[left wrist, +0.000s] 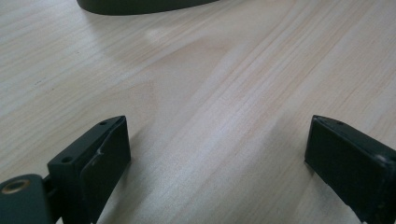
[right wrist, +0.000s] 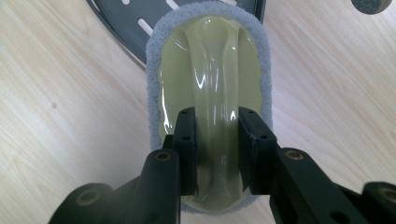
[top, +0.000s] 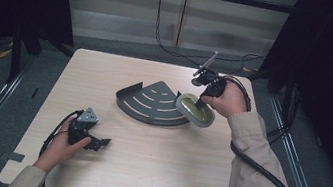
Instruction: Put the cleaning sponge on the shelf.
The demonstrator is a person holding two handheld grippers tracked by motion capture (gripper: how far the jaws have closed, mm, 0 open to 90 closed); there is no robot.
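Note:
An oval scrubbing pad (top: 195, 110) with a pale yellow-green plastic handle and a grey abrasive rim hangs above the table beside the right edge of a dark grey, fan-shaped slotted rack (top: 153, 102). My right gripper (top: 199, 101) is shut on the pad's raised handle ridge (right wrist: 217, 116), one jaw on each side of it; the rack (right wrist: 135, 18) lies under the pad's far end. My left gripper (top: 102, 142) rests low on the table at the front left, jaws wide open with bare wood between the fingers (left wrist: 100, 156). The rack's rim (left wrist: 140, 5) lies ahead of it.
The light wooden table (top: 152, 167) has rounded front corners. Black cables trail from both grippers, and one runs across the floor behind the table. Dark frame posts stand at both sides. A small round grey thing (right wrist: 372, 4) lies near the pad.

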